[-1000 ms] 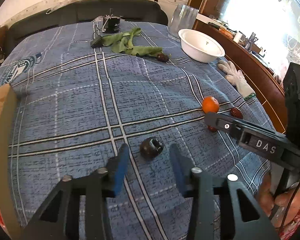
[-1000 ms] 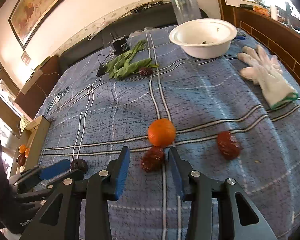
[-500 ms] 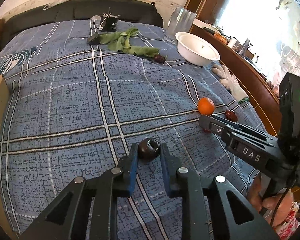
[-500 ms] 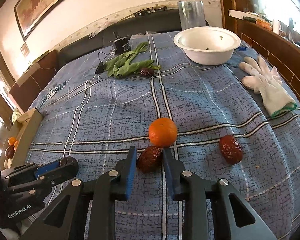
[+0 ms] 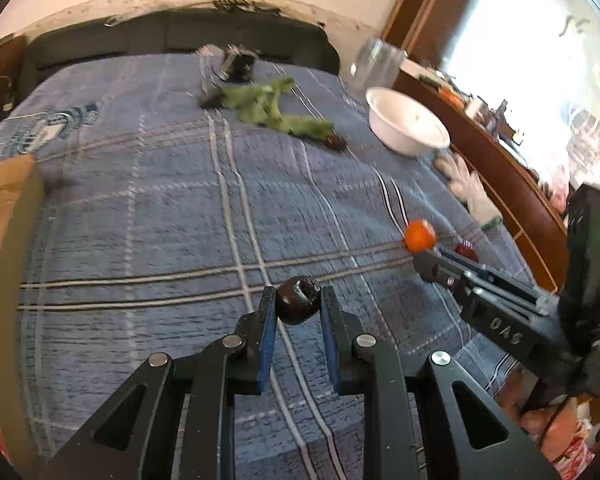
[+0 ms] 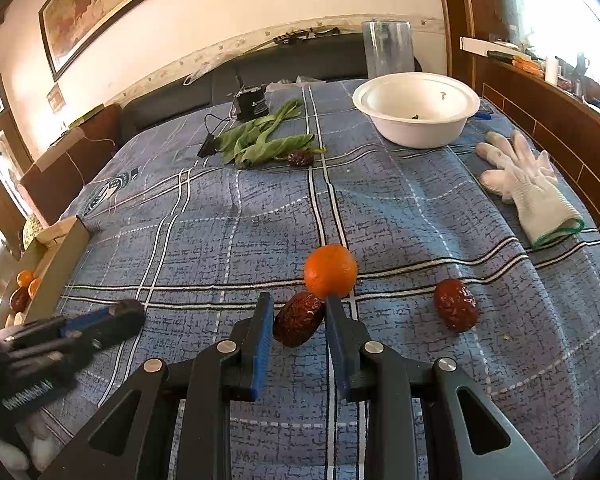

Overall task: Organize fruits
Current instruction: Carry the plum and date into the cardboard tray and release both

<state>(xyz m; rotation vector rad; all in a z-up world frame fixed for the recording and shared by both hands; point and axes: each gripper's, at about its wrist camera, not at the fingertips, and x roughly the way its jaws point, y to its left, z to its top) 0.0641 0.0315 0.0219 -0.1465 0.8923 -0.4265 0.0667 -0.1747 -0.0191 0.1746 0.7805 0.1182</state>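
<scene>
My left gripper (image 5: 298, 305) is shut on a dark round fruit (image 5: 298, 300) and holds it just above the blue plaid cloth (image 5: 140, 220). My right gripper (image 6: 298, 322) is shut on a brown-red date (image 6: 299, 324) that lies on the cloth just in front of an orange (image 6: 330, 271). A second red date (image 6: 456, 309) lies to its right. A third date (image 6: 300, 157) lies by the green leaves (image 6: 260, 140). In the left wrist view the right gripper (image 5: 432, 268) sits beside the orange (image 5: 419, 235).
A white bowl (image 6: 416, 112) and a clear glass (image 6: 388, 48) stand at the back right. A white glove (image 6: 528, 184) lies at the right edge. A wooden box (image 6: 56, 264) at the left edge holds oranges and dates. A black device (image 6: 252, 102) sits behind the leaves.
Both grippers have closed from open onto their fruits. The left gripper has lifted slightly with the dark fruit; that view is motion-blurred.
</scene>
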